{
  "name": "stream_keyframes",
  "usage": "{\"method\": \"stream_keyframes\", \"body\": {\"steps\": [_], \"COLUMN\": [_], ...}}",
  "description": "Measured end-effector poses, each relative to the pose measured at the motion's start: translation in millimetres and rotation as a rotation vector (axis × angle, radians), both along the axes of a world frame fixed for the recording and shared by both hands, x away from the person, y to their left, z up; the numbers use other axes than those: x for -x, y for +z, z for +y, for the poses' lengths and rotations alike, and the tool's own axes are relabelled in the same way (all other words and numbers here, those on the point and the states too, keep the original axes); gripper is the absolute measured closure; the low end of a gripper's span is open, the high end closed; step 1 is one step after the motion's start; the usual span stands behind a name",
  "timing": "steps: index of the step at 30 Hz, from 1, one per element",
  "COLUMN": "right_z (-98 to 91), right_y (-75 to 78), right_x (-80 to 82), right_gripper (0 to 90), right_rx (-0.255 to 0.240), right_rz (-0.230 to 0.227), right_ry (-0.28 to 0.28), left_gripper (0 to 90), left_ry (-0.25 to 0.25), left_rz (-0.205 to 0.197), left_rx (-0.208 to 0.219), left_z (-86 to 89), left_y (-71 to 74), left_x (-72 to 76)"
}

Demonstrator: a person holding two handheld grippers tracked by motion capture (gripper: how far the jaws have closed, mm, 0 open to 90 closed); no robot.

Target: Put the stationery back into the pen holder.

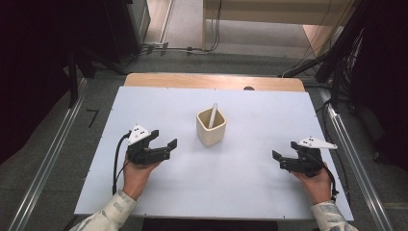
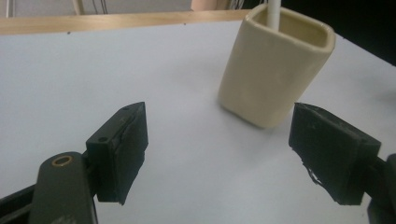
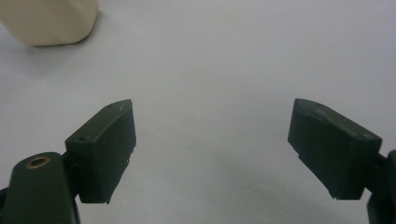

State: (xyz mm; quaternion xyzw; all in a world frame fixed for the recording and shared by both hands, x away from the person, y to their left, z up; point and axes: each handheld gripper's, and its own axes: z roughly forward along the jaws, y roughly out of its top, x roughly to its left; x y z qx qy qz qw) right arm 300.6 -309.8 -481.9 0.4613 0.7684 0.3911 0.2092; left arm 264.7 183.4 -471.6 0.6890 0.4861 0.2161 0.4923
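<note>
A cream square cup [image 1: 211, 127] stands upright near the middle of the white table [image 1: 240, 183], with a white stick [image 1: 212, 115] leaning inside it. My left gripper [image 1: 163, 141] rests to the cup's left, open and empty, pointing toward the cup. In the left gripper view the cup [image 2: 275, 65] stands just beyond the spread jaws, the stick [image 2: 274, 8] rising from it. My right gripper [image 1: 284, 150] sits at the table's right, open and empty, well apart from the cup. The right gripper view catches the cup's base [image 3: 51, 21] at the top left.
The white board lies on a wooden table whose far edge [image 1: 211, 81] shows behind it. Metal rails [image 1: 48, 159] run along both sides of the table. Cables lie on the floor [image 1: 183, 48] beyond the far edge.
</note>
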Motion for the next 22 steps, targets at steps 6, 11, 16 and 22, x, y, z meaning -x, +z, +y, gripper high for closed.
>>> {"method": "stream_keyframes", "body": {"steps": [6, 11, 16, 22], "right_z": [-7.0, -12.7, -19.9, -26.7], "right_y": [1.3, 0.6, -0.3, 2.8], "right_x": [5.0, 7.9, 10.8, 14.7], "right_gripper": [13.4, 13.4, 13.4, 13.3], "right_rx": [-0.004, -0.001, 0.0, -0.021], "right_rz": [-0.008, -0.007, -0.005, -0.016], "right_ry": [-0.013, -0.03, -0.051, -0.072], "left_gripper": [20.2, 20.2, 20.2, 19.5], "left_ry": [0.057, 0.084, 0.089, 0.104], "left_rz": [0.019, 0.031, 0.062, 0.08], "left_rx": [-0.002, 0.002, -0.007, -0.014], "left_z": [23.9, 38.1, 45.8, 53.4], "left_y": [-7.8, -12.1, -19.2, -23.4], "left_x": [9.1, 21.0, 30.4, 34.3]}}
